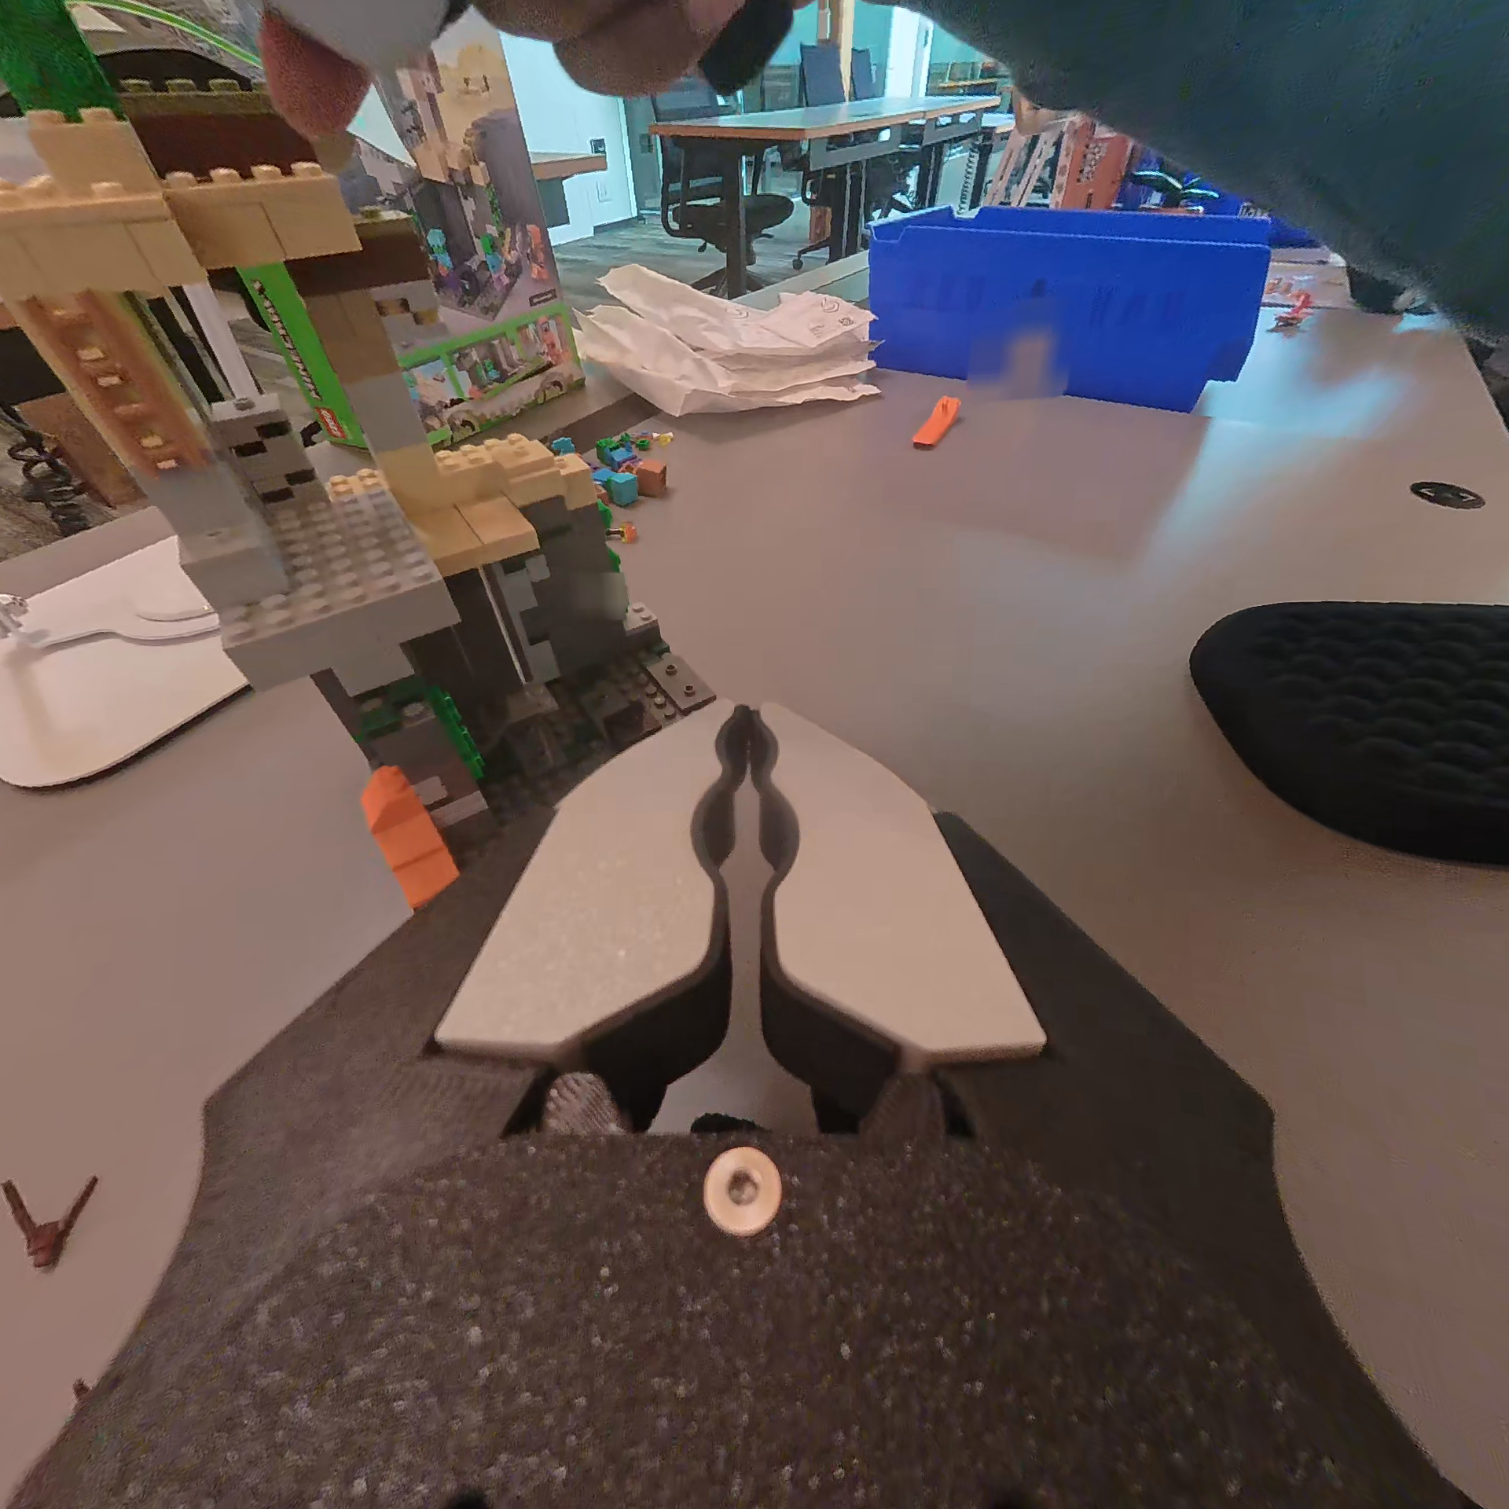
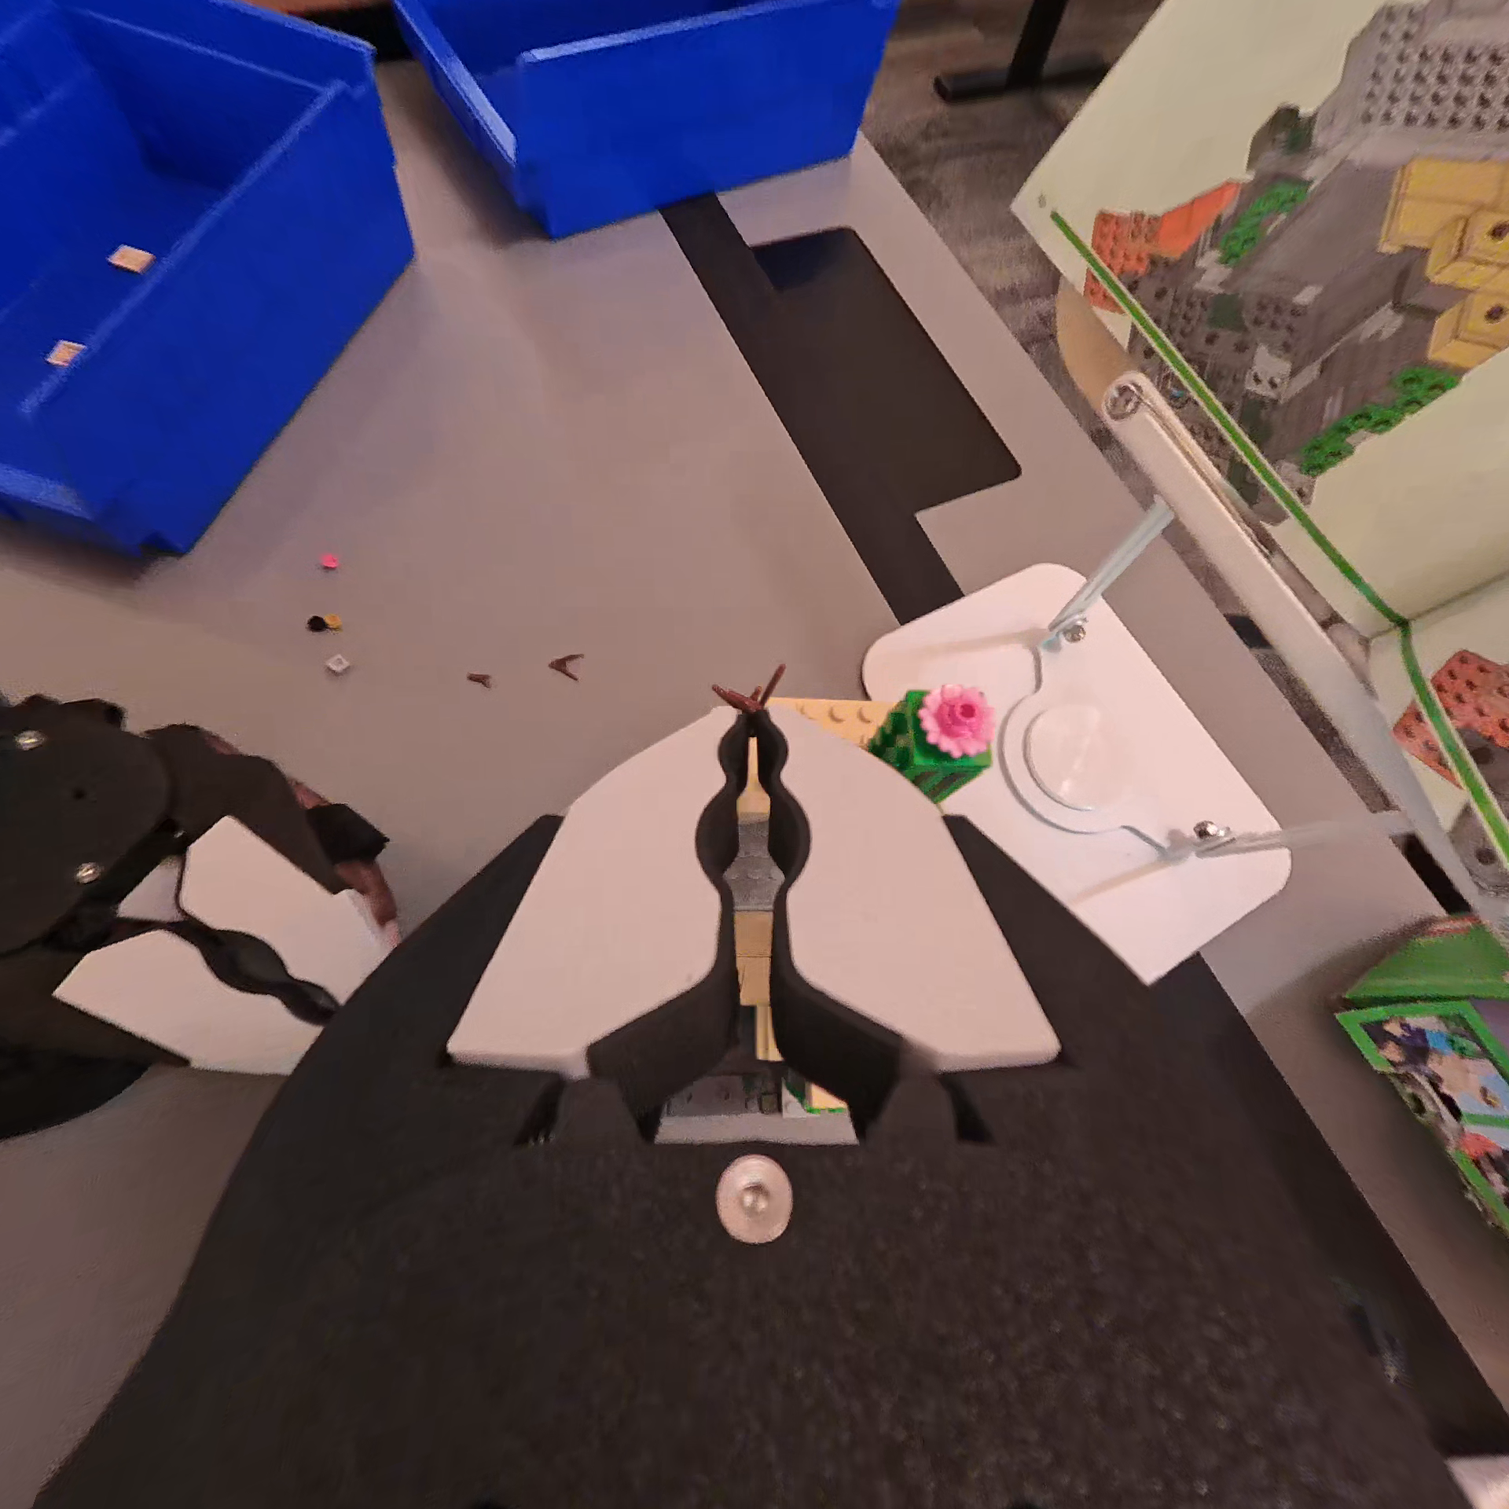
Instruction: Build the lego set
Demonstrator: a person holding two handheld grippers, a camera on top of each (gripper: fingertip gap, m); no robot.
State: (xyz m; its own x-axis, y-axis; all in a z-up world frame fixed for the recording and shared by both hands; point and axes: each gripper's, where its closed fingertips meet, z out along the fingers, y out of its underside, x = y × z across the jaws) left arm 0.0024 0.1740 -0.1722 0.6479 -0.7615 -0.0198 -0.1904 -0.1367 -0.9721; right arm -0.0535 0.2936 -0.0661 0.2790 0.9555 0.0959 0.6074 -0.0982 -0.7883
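Observation:
The lego model (image 1: pixel 343 555), a tall build of tan, grey and dark bricks with a grey studded platform, stands on the table left of my left gripper (image 1: pixel 745 723). The left gripper is shut and empty, its tips close to the model's dark base. My right gripper (image 2: pixel 753 709) is shut on a small brown spiky lego piece (image 2: pixel 747 694) and hovers above the model's top. A green block with a pink flower (image 2: pixel 939 739) sits just right of its tips. The left gripper also shows low at the left of the right wrist view (image 2: pixel 204 923).
Two blue bins (image 2: pixel 188 269) stand at the back. Small loose pieces (image 2: pixel 523 671) lie on the grey table. A white stand (image 2: pixel 1086 776) holds the instruction booklet (image 2: pixel 1274 310). The set's box (image 1: pixel 482 269), paper bags (image 1: pixel 727 343), an orange separator tool (image 1: pixel 937 420) and a black pad (image 1: pixel 1372 727) lie around. My hands' fingertips stand some 15 cm from each other.

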